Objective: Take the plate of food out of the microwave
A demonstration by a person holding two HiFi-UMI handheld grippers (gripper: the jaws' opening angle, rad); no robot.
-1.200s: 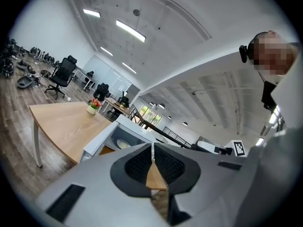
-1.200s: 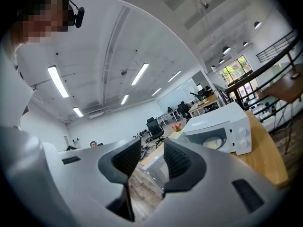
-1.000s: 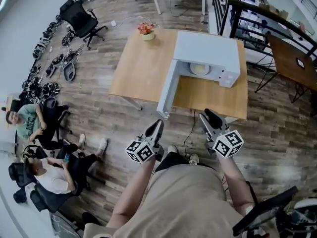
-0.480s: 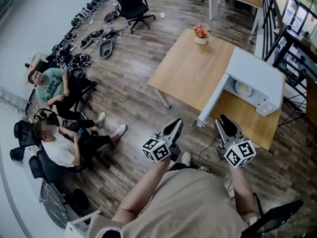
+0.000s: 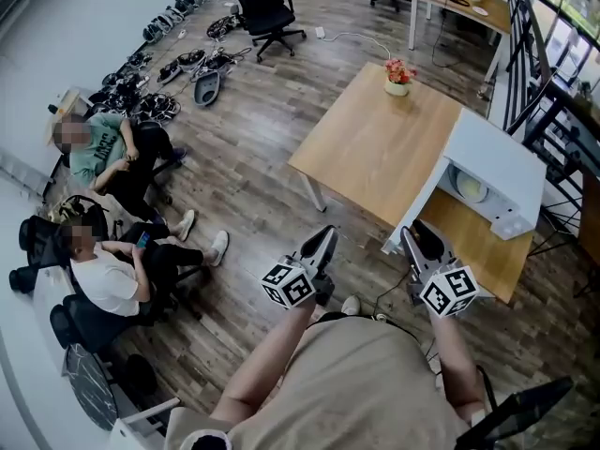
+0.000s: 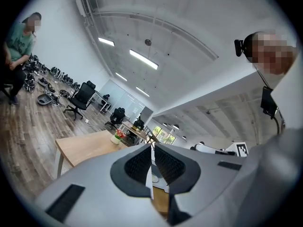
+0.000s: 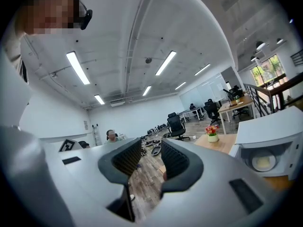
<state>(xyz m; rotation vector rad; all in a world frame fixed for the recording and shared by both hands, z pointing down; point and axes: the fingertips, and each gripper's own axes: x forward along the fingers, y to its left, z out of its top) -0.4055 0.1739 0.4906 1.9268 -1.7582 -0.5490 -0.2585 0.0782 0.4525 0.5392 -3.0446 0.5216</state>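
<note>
Head view: we are seeing the left hand-held gripper [image 5: 325, 237] and the right hand-held gripper [image 5: 415, 232] being held side by side low in the frame, over the wooden floor [image 5: 253, 176]. Both are just short of the near edge of the surface [image 5: 375, 148] and are touching nothing. The white microwave [image 5: 492, 172] is sitting on the right part of the surface with its door [image 5: 412, 209] swung open toward us. The plate of food [image 5: 469, 187] is lying inside the cavity as a pale round shape; we cannot make out the food itself. A flower pot [image 5: 398, 75] is standing at the far edge of the surface, well apart from the microwave. Two seated people [image 5: 98, 153] are sitting at the left by the wall, and an office chair [image 5: 262, 3] is standing further back.

Left gripper view: the left hand-held gripper [image 6: 152, 148] is pointing over the surface toward the flower pot, and it is clenched. Its pads are meeting at the tips with nothing between them.

Right gripper view: the right hand-held gripper [image 7: 151, 144] is released. Its jaws are standing a little apart, with only floor showing through the gap. The plate of food [image 7: 262, 162] is showing at the right edge, inside the open microwave, well apart from the jaws.
</note>
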